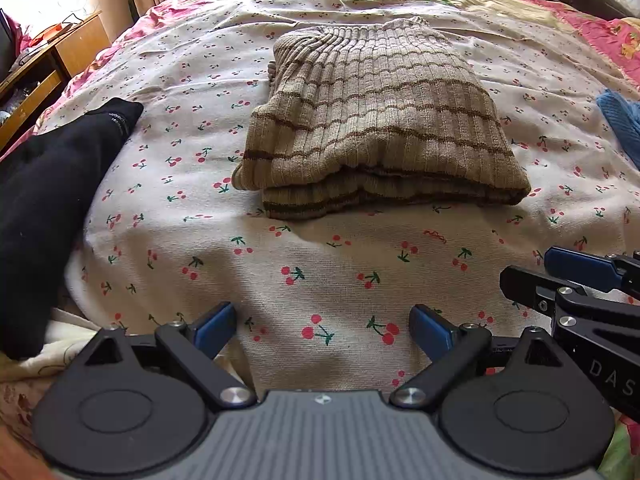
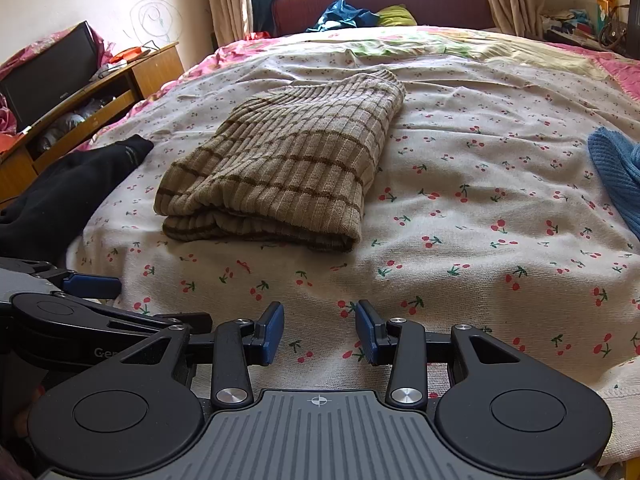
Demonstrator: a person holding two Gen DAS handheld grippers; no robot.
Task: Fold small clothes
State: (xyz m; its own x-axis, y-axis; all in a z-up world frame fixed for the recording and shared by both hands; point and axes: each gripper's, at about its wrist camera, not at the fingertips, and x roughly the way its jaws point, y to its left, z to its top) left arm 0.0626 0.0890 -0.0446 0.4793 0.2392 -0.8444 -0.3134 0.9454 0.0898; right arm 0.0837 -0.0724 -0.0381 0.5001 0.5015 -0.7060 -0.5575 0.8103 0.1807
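Folding scene on a bed, seen from both wrist cameras. The sweater (image 1: 376, 120), beige ribbed knit with brown stripes, lies folded into a compact rectangle at 12 o'clock on the cherry-print sheet (image 1: 320, 264), its doubled edge facing the cameras; in the right wrist view it sits toward 11 o'clock (image 2: 288, 168). Stacked layers at the near edge suggest that this garment is folded already.

The left gripper (image 1: 322, 326) hovers low over bare sheet, jaws spread wide and holding nothing. The right gripper (image 2: 320, 326) is likewise empty, jaws parted more narrowly; in the left view its fingers enter at 3 o'clock (image 1: 560, 276). Both stand well short of the sweater, probably drawn back to the near bed edge so that the fold lies undisturbed.

A black garment (image 1: 48, 200) lies unfolded at 9 o'clock, near the sweater but not touching it. A blue knit (image 2: 616, 168) shows at 3 o'clock, partly cut off by the frame. Either is a likely next piece; a wide jaw suits pinching thick fabric.
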